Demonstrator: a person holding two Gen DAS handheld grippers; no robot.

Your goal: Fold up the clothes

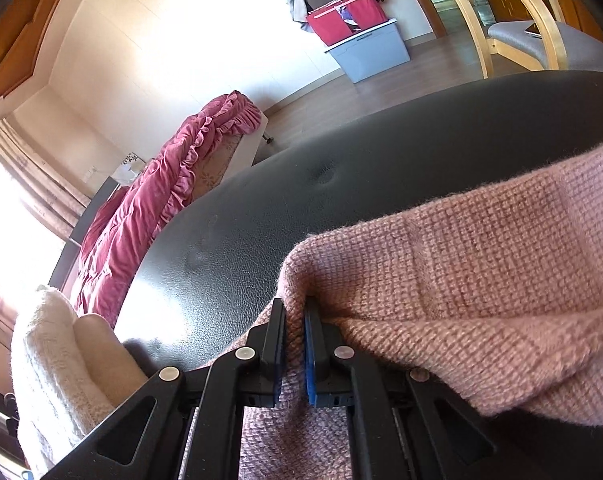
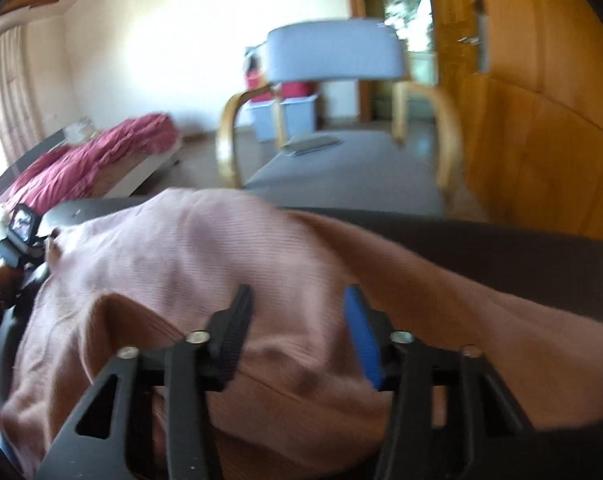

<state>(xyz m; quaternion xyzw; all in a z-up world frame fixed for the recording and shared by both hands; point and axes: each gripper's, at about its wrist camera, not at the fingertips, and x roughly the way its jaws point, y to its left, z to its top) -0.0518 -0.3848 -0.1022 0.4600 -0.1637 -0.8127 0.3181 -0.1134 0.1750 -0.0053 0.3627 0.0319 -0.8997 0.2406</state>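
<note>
Left wrist: left gripper [image 1: 295, 308] pinches pink sweater [image 1: 481, 280] edge.

Black claw [image 1: 295, 312] linkage, silver rivets, blue pads; right claw [image 2: 297, 300] alike.

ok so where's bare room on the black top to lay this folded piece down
The black leather surface is bare between the pink knit sweater and its far edge by the red bedding. It is crowded near the left hand-held gripper, which pinches the sweater, with a cream knit at the near-left corner.
</note>
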